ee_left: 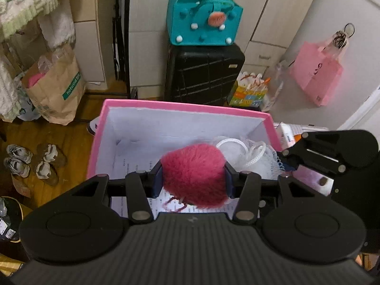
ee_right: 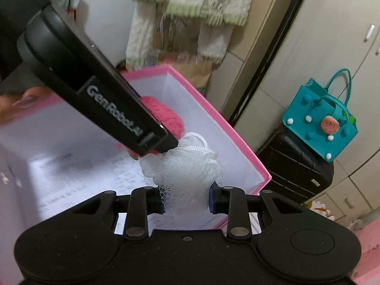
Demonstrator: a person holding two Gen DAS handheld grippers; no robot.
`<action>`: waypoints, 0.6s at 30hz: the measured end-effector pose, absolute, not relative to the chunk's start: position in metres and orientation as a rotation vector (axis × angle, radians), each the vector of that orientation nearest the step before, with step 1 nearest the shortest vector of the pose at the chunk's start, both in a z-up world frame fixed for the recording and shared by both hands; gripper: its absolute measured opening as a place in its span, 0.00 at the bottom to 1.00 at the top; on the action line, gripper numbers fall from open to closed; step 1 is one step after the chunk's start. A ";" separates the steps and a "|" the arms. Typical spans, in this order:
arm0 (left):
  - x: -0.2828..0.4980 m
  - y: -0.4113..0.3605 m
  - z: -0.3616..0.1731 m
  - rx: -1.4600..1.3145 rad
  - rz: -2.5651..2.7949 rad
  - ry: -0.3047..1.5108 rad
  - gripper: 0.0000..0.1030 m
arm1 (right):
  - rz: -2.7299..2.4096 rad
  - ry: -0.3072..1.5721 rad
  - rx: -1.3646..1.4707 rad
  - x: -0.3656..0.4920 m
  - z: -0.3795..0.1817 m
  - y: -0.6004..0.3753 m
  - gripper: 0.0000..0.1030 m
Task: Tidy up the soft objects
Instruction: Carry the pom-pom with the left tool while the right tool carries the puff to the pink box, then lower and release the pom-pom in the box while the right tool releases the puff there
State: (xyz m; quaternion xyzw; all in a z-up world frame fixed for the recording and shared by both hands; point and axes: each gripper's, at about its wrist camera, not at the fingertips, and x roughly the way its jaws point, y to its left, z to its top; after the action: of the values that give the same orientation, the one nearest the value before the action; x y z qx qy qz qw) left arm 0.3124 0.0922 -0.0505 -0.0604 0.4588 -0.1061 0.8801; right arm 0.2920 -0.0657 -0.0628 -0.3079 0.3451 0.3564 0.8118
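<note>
My left gripper is shut on a fluffy magenta pom-pom, held over the open pink box with a white inside. My right gripper is shut on a white mesh bath sponge with a white cord loop, also over the pink box. In the left wrist view the mesh sponge and the right gripper's body sit just right of the pom-pom. In the right wrist view the left gripper's black body crosses the upper left and covers most of the pom-pom. Printed paper lines the box floor.
Behind the box stand a black suitcase with a teal felt bag on top. A brown paper bag and shoes are on the wooden floor at left. A pink bag hangs on the right wall.
</note>
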 end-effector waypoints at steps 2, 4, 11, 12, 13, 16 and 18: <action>0.321 0.089 -0.057 -0.117 -0.209 0.968 0.46 | 0.765 0.750 -0.706 0.296 -0.068 -0.060 0.34; 0.329 0.089 -0.064 -0.129 -0.208 0.989 0.46 | 0.770 0.762 -0.755 0.297 -0.074 -0.054 0.34; 0.340 0.095 -0.080 -0.164 -0.197 1.024 0.46 | 0.813 0.766 -0.858 0.299 -0.083 -0.044 0.40; 0.341 0.096 -0.081 -0.163 -0.193 1.024 0.46 | 0.822 0.765 -0.851 0.299 -0.083 -0.045 0.40; 0.341 0.097 -0.082 -0.162 -0.188 1.026 0.46 | 0.828 0.763 -0.844 0.299 -0.083 -0.046 0.40; 0.344 0.098 -0.087 -0.167 -0.174 1.037 0.46 | 0.851 0.755 -0.836 0.306 -0.085 -0.046 0.41; 0.348 0.098 -0.090 -0.168 -0.166 1.039 0.46 | 0.842 0.762 -0.818 0.311 -0.088 -0.046 0.40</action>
State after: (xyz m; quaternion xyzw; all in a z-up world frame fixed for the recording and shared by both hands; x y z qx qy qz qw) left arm 0.3485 0.0976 -0.0896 -0.0801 0.4951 -0.0793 0.8615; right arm 0.3106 -0.0462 -0.0876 -0.3764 0.3504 0.3876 0.7651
